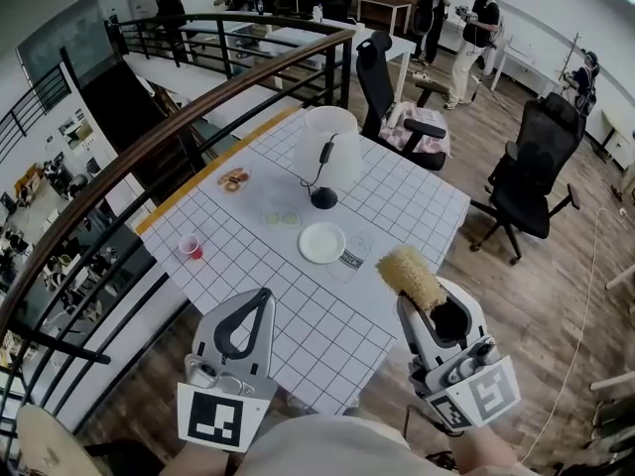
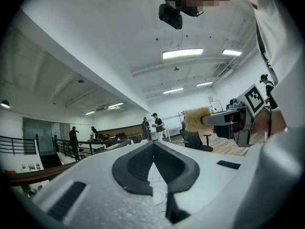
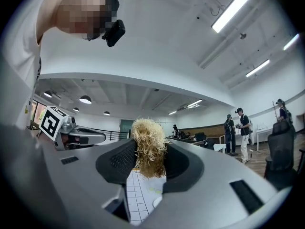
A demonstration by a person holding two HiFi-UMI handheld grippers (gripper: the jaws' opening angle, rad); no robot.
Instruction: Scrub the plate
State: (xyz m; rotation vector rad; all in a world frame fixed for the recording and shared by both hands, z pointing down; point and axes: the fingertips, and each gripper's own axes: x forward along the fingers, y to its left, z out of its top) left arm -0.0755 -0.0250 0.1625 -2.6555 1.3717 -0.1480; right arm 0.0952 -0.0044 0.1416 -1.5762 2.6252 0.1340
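A white plate (image 1: 322, 243) lies empty near the middle of the grid-patterned table (image 1: 397, 201). My right gripper (image 1: 425, 303) is held above the table's near right corner, shut on a straw-coloured fibrous scrubber (image 1: 409, 277) that sticks out past the jaws toward the plate. In the right gripper view the scrubber (image 3: 149, 147) fills the gap between the jaws, and the plate (image 3: 157, 202) shows small below. My left gripper (image 1: 264, 296) hovers over the near edge, shut and holding nothing. In the left gripper view its jaws meet at the tips (image 2: 153, 143).
A white lamp (image 1: 326, 156) stands just behind the plate. A red cup (image 1: 190, 248) sits at the left, a small dish of snacks (image 1: 234, 179) at the far left. Office chairs (image 1: 402, 107) stand beyond the table, and a curved railing (image 1: 149, 147) runs along its left.
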